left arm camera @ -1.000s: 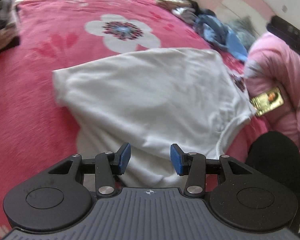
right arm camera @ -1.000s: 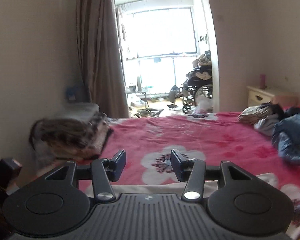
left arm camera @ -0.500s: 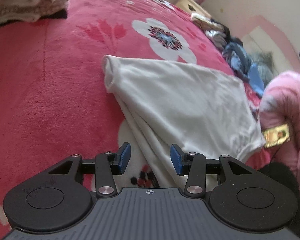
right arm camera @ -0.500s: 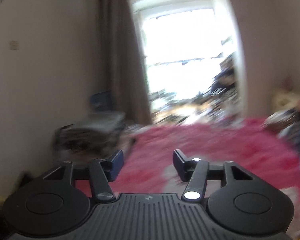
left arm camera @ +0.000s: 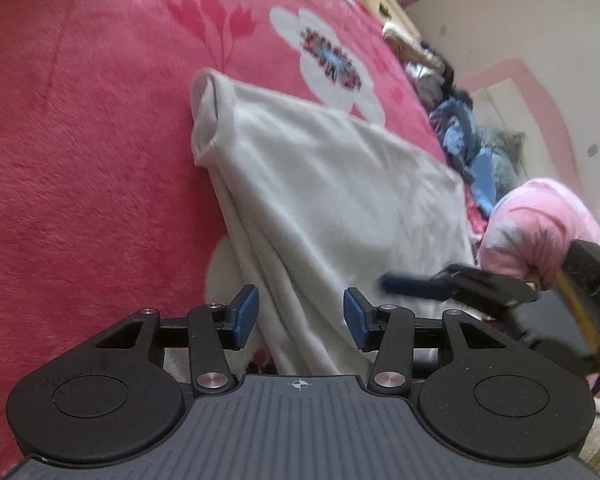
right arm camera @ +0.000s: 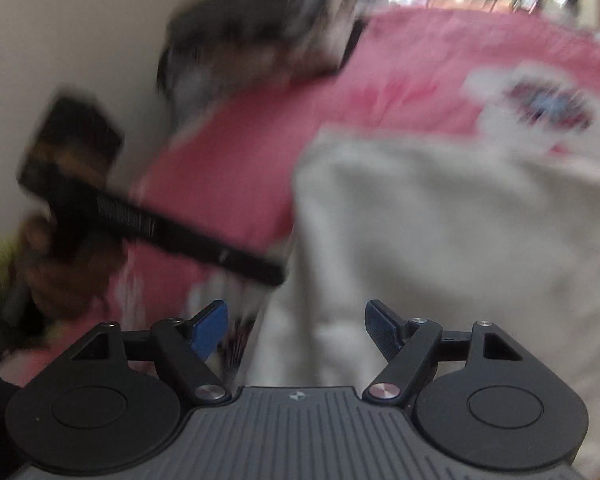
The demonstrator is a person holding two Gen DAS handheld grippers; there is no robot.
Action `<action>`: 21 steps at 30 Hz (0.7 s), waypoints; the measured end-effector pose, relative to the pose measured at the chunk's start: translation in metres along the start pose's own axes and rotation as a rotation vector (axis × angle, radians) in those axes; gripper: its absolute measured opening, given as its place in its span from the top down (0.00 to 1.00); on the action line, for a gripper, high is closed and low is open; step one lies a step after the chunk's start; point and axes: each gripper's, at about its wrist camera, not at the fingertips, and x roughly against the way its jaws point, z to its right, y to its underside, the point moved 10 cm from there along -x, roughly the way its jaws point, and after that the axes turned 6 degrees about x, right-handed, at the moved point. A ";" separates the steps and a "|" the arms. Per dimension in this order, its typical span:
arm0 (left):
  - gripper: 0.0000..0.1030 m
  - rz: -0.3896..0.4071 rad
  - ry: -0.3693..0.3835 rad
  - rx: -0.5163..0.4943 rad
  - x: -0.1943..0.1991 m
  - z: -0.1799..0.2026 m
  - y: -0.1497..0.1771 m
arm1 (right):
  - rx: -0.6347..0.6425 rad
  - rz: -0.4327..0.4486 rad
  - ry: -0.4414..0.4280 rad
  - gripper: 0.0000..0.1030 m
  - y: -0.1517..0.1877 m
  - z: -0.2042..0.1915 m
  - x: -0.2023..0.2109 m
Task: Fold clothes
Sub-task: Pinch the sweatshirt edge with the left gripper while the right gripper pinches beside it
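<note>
Both tools hover over the white shirt (left arm camera: 332, 200) (right tool (right arm camera: 296, 328) opening).

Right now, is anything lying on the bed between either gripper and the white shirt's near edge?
Nothing visible. The left gripper and the opening right gripper both point straight at the white shirt, pads not yet gripping it.

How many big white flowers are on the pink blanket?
2 show. One whole flower lies on the pink blanket just beyond the white shirt. Part of another peeks out at the shirt's near left edge. The shirt may hide more.
</note>
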 end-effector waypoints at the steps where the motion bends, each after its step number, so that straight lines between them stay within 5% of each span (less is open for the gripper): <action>1: 0.55 -0.002 -0.011 -0.008 -0.002 0.000 0.001 | 0.007 -0.027 0.008 0.24 0.007 -0.004 -0.007; 10: 0.54 0.058 -0.060 0.038 -0.003 -0.010 -0.006 | 0.060 0.047 0.184 0.21 0.021 -0.021 -0.002; 16: 0.50 0.069 -0.080 0.047 -0.007 -0.011 -0.005 | -0.037 0.065 0.189 0.12 0.014 -0.008 -0.021; 21: 0.48 0.063 -0.090 -0.014 -0.011 0.000 0.009 | 0.025 0.048 0.203 0.09 0.016 -0.019 -0.026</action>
